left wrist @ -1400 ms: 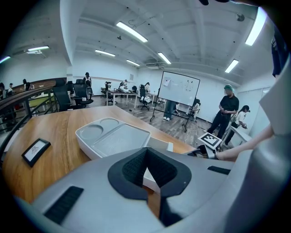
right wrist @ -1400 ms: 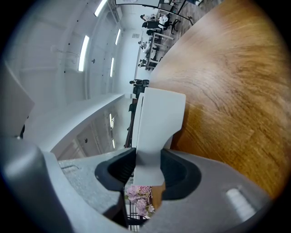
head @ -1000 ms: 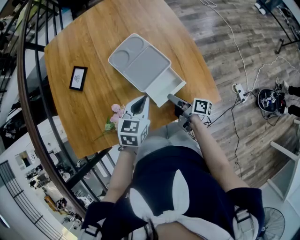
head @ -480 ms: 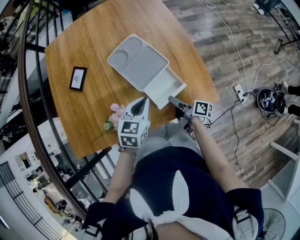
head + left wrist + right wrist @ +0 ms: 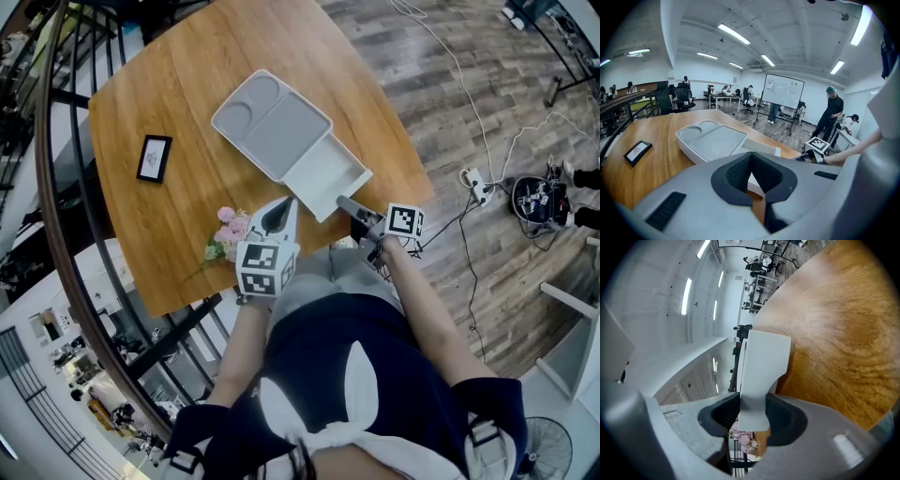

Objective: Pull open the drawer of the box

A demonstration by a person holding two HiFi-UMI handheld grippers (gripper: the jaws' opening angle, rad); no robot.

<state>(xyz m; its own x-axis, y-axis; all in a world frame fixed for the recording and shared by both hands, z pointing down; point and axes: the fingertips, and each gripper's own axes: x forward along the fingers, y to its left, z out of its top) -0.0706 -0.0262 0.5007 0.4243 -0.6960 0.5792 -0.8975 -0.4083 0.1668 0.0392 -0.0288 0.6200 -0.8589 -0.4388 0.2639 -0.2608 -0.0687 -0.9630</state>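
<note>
A flat grey box [image 5: 270, 120] with a moulded lid lies on the round wooden table [image 5: 187, 75]. Its white drawer [image 5: 328, 176] stands pulled out toward me. My right gripper [image 5: 347, 202] is shut on the drawer's front wall [image 5: 763, 363], which runs between its black pads [image 5: 723, 416] in the right gripper view. My left gripper [image 5: 283, 204] hovers just left of the drawer near the table's edge, shut with nothing in it. From the left gripper view, box [image 5: 710, 139] and drawer [image 5: 763, 151] lie ahead of the left gripper [image 5: 751, 174].
A small bunch of pink flowers [image 5: 225, 231] lies on the table left of my left gripper. A black framed card [image 5: 154, 157] sits further left. A railing [image 5: 56, 234] curves round the table's left side; cables and a power strip [image 5: 471, 180] lie on the floor at right.
The box and drawer have drifted slightly up and left in the head view. My right gripper keeps its hold on the drawer front; the left gripper has barely moved.
</note>
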